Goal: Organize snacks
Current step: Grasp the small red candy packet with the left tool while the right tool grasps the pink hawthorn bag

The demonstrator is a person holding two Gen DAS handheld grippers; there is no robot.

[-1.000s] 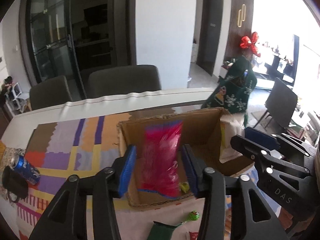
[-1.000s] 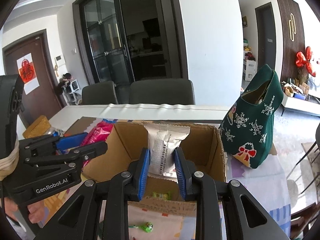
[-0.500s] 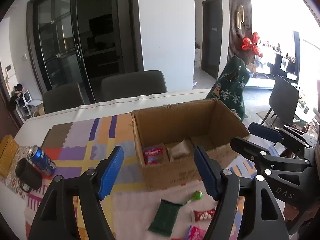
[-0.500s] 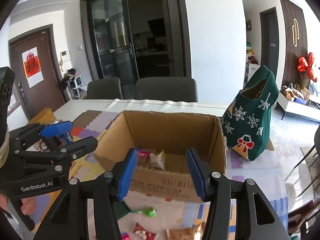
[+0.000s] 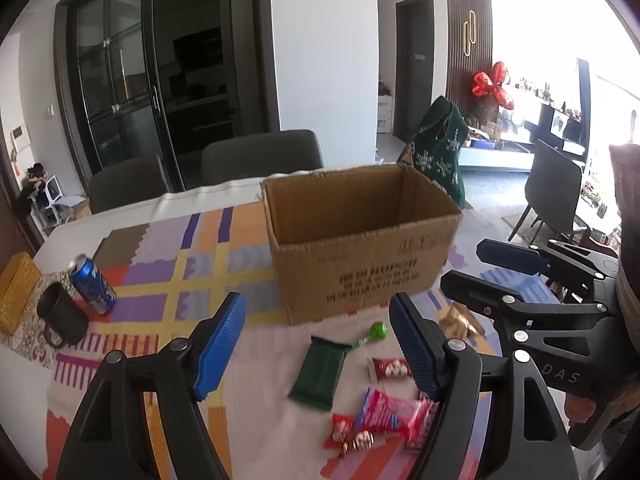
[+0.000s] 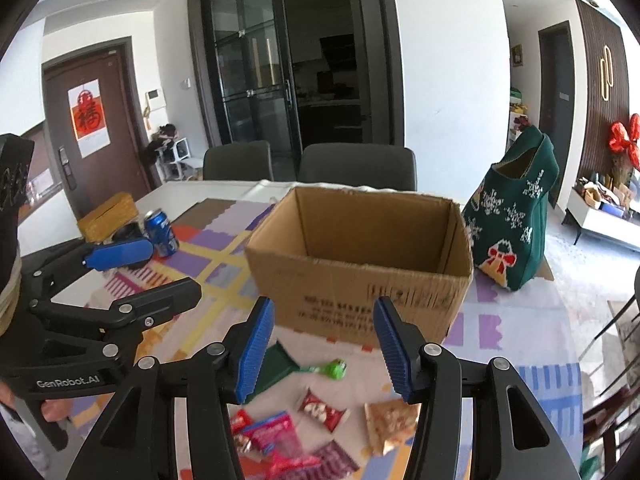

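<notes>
An open cardboard box (image 5: 360,240) (image 6: 360,264) stands on the patterned tablecloth. Loose snacks lie in front of it: a dark green packet (image 5: 318,372) (image 6: 276,368), a green lollipop (image 5: 378,330) (image 6: 334,369), a small red packet (image 5: 390,368) (image 6: 320,408), a pink packet (image 5: 394,412) (image 6: 276,436) and a tan packet (image 5: 458,320) (image 6: 390,420). My left gripper (image 5: 320,348) is open and empty above the snacks. My right gripper (image 6: 324,350) is open and empty beside it, also in the left wrist view (image 5: 500,272).
A blue can (image 5: 92,284) (image 6: 162,232), a black mug (image 5: 62,320) and a yellow box (image 5: 16,296) sit at the left. A green Christmas bag (image 6: 516,220) stands right of the box. Grey chairs (image 5: 260,160) line the far edge.
Both grippers let go of their packets over the box, opened, and drew back and down toward the snacks in front of the box.
</notes>
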